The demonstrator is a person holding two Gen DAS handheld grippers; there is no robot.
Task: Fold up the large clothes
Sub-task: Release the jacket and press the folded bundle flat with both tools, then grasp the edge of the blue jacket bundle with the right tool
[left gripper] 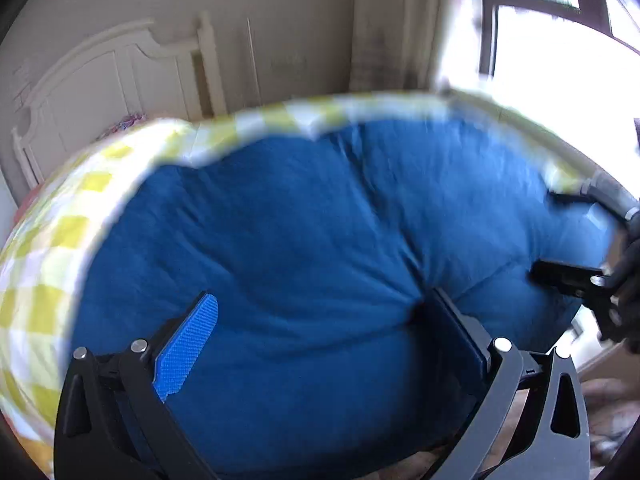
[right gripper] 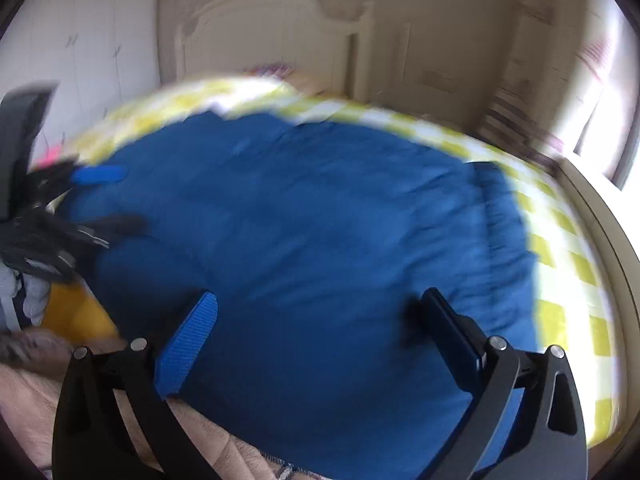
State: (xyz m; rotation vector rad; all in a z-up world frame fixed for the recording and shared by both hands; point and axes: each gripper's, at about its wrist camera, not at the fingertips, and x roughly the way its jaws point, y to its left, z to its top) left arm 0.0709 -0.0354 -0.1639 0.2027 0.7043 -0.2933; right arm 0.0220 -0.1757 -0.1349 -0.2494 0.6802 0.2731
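Left wrist view: left gripper (left gripper: 316, 340) fingers spread wide, nothing between them, over the blue garment (left gripper: 300, 240) spread on the checked bed (left gripper: 48, 248). Only here: window (left gripper: 560, 40), creases gathered by the right finger, right gripper (left gripper: 568, 280) at the garment's edge. Right wrist view: right gripper (right gripper: 316, 336) also released, over the garment; only here a yellow item (right gripper: 76, 312) at left. Headboard (right gripper: 280, 28) behind. Both views blurred.

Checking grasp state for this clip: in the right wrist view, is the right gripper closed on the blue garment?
No, the right gripper stands wide open, its two fingers apart above the blue garment with nothing pinched between them.
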